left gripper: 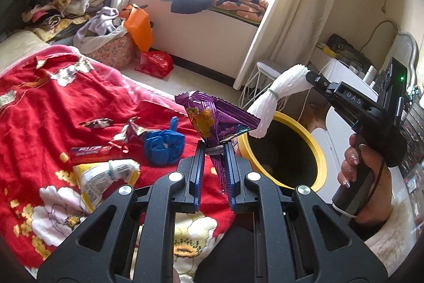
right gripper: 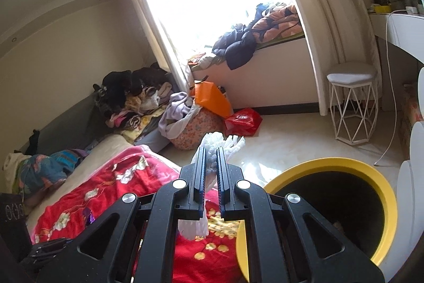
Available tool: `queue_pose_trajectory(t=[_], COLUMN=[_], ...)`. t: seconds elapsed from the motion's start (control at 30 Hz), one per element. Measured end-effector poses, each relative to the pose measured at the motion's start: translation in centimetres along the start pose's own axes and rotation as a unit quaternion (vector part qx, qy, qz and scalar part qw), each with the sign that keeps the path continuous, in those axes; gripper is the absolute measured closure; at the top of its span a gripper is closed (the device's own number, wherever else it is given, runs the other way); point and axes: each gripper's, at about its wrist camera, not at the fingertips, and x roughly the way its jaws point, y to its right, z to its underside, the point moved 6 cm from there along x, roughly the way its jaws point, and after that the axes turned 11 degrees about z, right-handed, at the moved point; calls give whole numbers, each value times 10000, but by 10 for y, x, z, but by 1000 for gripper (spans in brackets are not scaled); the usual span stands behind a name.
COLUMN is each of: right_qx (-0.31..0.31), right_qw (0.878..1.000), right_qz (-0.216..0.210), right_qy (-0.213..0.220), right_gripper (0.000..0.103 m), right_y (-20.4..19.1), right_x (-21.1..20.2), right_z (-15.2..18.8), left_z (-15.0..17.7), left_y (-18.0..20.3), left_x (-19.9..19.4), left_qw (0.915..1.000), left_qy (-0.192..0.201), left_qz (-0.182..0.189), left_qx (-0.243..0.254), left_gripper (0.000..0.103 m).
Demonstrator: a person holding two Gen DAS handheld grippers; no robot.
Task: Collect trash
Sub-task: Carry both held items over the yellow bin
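Left wrist view shows the left gripper (left gripper: 215, 147) clamped tight on a crumpled purple snack wrapper (left gripper: 212, 118), which sticks up past its fingertips. Just to the right of those fingers and a little beyond stands the yellow-rimmed trash bin (left gripper: 322, 158), its dark mouth open. Farther right, a hand (left gripper: 355, 166) grips the handle of the right gripper (left gripper: 308, 76), whose jaws are pinched on a white foam net sleeve (left gripper: 273, 97) hanging down to the bin's near rim. Left of the left gripper, on the red floral blanket (left gripper: 53, 97), lie a blue plastic bag (left gripper: 163, 147), a yellow-and-white packet (left gripper: 106, 177) and smaller wrappers. From the right wrist, the foam sleeve pokes out between the closed fingers, with the bin just to the right and below.
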Motion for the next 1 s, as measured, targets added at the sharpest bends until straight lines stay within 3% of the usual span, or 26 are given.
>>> queue_pose_trajectory(t=[0.3, 1.0], right_qx=[192, 374], right_qw=[9997, 9927], right_qz=[115, 1105], right_qy=[78, 296], right_gripper=[95, 95], right_y=[13, 89], right_x=[-2, -12], right_z=[-6, -6], left_z=[-5, 3], left_y=[15, 61], left_x=[10, 64], left_qw=[9999, 9970], left_qy=[-32, -376], left_qz=[91, 420], left_qx=[133, 523], left_gripper=[93, 93])
